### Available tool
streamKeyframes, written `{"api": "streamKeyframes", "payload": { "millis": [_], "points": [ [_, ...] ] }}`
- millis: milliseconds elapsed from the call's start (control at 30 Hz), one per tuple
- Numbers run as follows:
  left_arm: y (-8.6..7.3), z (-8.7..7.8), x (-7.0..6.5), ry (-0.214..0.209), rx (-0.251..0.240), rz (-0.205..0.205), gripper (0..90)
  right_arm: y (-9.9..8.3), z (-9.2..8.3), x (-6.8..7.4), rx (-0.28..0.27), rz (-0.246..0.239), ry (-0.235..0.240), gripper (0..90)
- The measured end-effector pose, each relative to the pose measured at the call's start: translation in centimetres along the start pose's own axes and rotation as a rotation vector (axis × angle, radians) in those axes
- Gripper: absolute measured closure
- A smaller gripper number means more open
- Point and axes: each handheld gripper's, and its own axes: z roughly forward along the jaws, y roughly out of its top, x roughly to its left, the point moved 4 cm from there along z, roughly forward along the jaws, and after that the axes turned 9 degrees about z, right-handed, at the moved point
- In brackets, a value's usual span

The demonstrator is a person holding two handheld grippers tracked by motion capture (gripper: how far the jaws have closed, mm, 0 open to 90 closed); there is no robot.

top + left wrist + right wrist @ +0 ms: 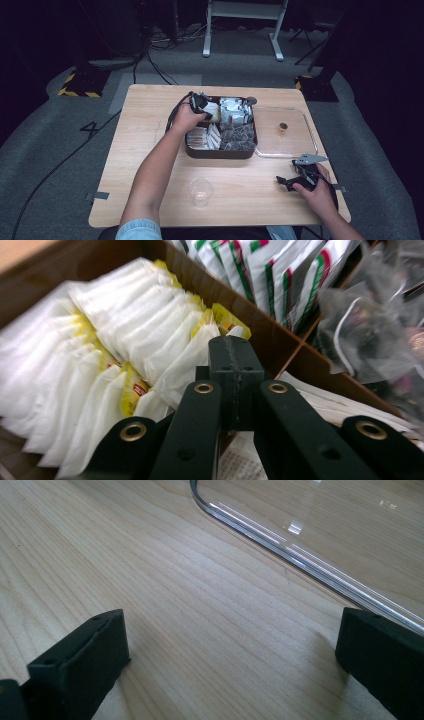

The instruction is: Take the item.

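Over white tea bags (125,355) in brown box (220,152), back-left compartment: left claw (235,352) closed, tips together, touching the bags, grip on one not discernible. Near clear tray (300,555), on surface (175,595): right claw (225,650) open, empty.

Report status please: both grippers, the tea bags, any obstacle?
Left gripper shut among white tea bags in the box; grip unclear. Right gripper open, resting on table. Nothing in the way.
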Motion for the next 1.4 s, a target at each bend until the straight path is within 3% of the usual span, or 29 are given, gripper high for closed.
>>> {"api": "streamKeyframes", "payload": {
  "millis": [300,633,967,1133,1300,1400],
  "points": [
    [0.8,-2.3,-0.3,0.001,-0.055,0.016,90.0,0.0,0.0,0.0,0.0,0.0,0.0,0.6],
    [1.7,-5.3,-1.6,-0.003,-0.109,0.043,90.0,0.0,0.0,0.0,0.0,0.0,0.0,0.6],
    [1.7,-8.7,-4.1,-0.03,-0.17,0.047,90.0,0.0,0.0,0.0,0.0,0.0,0.0,0.6],
    [0.8,-10.4,-5.6,-0.035,-0.169,0.06,90.0,0.1,0.1,0.0,0.001,-0.002,0.003,0.5],
    [-0.2,-12.4,-7.4,-0.051,-0.198,0.056,90.0,0.1,0.2,0.1,0.001,-0.009,0.005,0.6],
    [-0.9,-13.9,-8.7,-0.052,-0.214,0.08,90.0,0.1,0.2,0.1,0.002,-0.01,0.005,0.6]
  ]
}}
